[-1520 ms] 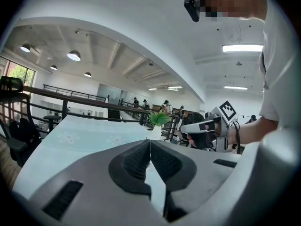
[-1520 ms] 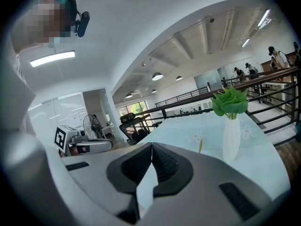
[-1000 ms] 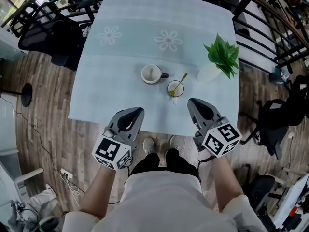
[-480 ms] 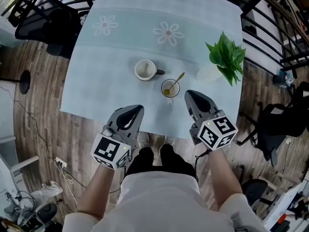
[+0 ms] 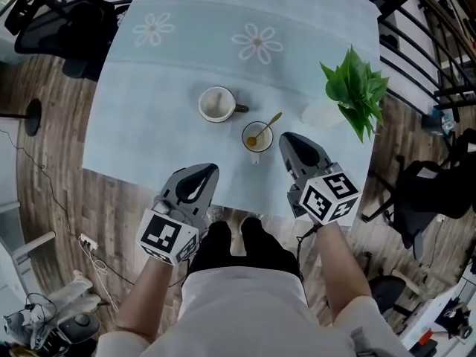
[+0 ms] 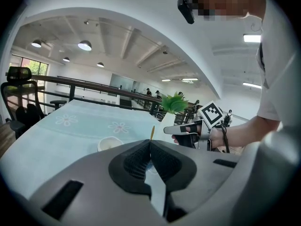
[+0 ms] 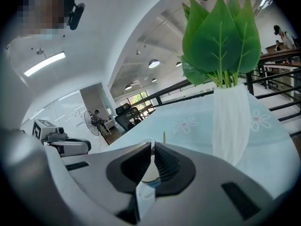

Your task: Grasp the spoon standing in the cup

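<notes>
Both left gripper (image 5: 207,169) and right gripper (image 5: 290,140) are hovering, fingers clenched on nothing. Right gripper should be opening, then closing around the spoon (image 5: 268,127) handle.

I'm seeing bare table (image 5: 163,136) lying open along the near edge, ahead of the left gripper (image 5: 210,169). Nothing is standing between the right gripper (image 5: 287,138) and the cup (image 5: 257,137) just beside it. The white mug (image 5: 218,104) is crowding the cup's far-left side. The spoon (image 5: 268,125) is leaning right toward the white vase (image 5: 321,113), whose plant (image 5: 355,88) is overhanging the right edge.
</notes>
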`<state>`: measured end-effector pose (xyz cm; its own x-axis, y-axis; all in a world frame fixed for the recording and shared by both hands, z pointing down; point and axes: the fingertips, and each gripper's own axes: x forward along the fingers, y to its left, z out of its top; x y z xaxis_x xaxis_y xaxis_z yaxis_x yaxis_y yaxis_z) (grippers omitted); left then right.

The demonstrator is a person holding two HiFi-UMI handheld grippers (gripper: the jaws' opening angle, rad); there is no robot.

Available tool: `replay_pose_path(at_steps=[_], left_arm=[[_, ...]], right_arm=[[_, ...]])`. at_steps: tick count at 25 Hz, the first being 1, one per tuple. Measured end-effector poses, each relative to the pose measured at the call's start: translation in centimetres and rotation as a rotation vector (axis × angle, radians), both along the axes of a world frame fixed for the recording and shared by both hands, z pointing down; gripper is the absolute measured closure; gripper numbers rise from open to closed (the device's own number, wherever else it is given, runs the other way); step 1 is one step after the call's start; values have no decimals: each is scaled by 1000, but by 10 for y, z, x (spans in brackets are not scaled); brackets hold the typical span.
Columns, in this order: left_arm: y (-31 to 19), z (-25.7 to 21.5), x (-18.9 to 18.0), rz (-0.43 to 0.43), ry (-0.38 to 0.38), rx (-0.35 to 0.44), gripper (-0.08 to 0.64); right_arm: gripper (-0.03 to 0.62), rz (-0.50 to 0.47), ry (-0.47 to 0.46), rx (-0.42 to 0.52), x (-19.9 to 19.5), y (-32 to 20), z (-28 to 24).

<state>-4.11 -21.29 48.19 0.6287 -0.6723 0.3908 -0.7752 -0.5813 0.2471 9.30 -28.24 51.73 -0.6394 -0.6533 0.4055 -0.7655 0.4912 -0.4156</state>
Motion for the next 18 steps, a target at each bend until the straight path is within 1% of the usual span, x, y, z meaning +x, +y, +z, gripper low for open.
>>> replay_pose_path(at_steps=[4, 13, 15, 18], left_arm=[[-2, 8, 1, -9, 12, -20, 540], [-1, 24, -4, -25, 9, -46, 540], [0, 29, -5, -27, 8, -56, 540], [3, 34, -7, -29, 5, -68, 540]], right_arm=[[569, -5, -5, -9, -2, -9, 10], [564, -1, -23, -24, -9, -21, 28], [557, 2, -27, -29, -8, -22, 34], [528, 9, -36, -38, -7, -24, 39]])
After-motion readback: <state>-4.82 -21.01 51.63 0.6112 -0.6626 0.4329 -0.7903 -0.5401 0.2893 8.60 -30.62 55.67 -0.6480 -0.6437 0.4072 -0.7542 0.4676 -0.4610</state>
